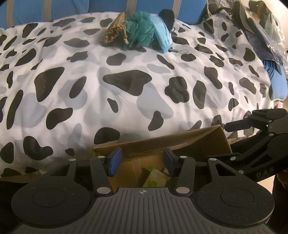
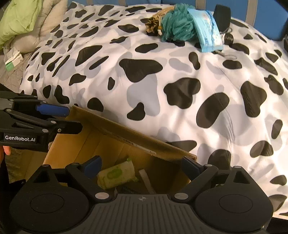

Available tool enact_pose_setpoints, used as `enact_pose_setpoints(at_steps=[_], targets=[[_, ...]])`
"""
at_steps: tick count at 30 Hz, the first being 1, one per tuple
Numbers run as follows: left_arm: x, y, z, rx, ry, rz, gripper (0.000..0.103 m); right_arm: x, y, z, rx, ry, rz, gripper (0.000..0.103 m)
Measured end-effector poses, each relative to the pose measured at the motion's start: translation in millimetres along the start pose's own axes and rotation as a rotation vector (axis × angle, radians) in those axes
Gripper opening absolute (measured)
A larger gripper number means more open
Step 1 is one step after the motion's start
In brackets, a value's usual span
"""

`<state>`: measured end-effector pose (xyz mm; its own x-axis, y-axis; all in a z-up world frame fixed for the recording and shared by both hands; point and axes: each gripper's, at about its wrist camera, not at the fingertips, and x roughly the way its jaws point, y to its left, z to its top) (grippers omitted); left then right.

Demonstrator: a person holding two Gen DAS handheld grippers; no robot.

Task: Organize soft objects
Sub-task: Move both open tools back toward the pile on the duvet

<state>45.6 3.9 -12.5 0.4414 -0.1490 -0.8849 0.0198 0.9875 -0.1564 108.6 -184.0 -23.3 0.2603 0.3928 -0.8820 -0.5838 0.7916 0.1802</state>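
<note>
An open cardboard box [image 1: 180, 142] [image 2: 126, 133] stands at the near edge of the bed. A green-and-white soft pack [image 1: 156, 177] [image 2: 117, 173] lies inside it. My left gripper [image 1: 142, 162] [image 2: 72, 119] hovers over the box, open, with nothing between its blue pads. My right gripper [image 2: 142, 167] [image 1: 221, 142] hangs over the same box with its jaws wide open, above the pack and not touching it. Far across the bed lie a tan drawstring pouch [image 1: 114, 29] [image 2: 153, 22], a teal bath pouf [image 1: 142, 28] [image 2: 177, 25] and a light blue packet [image 1: 162, 35] [image 2: 207, 30].
A cow-print duvet [image 1: 126, 100] [image 2: 180, 72] covers the bed. A black object [image 1: 168, 17] [image 2: 223, 16] and a key ring [image 1: 183, 51] lie by the pile. Green and beige pillows [image 2: 21, 18] sit far left; bags and a blue cable [image 1: 270, 69] crowd the right.
</note>
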Motion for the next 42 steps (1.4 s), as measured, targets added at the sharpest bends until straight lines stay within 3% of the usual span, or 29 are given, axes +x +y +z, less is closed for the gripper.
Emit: enact_pose_setpoints(at_steps=[23,29,42], targets=[[-5.2,22.1,13.7,-0.086,-0.033,-0.006,0.049,-21.6,-22.5,7.8,0.119,-0.16,-0.122,0.1],[-3.6,19.6,21.2,-0.057,-0.045,0.007,0.049,-25.2,-26.5,12.0,0.129,-0.191,-0.167,0.103],[-5.1,17.6,42.2,-0.023,-0.128,0.003,0.049,-34.7,-35.2,24.4,0.122,-0.273,-0.18,0.103]])
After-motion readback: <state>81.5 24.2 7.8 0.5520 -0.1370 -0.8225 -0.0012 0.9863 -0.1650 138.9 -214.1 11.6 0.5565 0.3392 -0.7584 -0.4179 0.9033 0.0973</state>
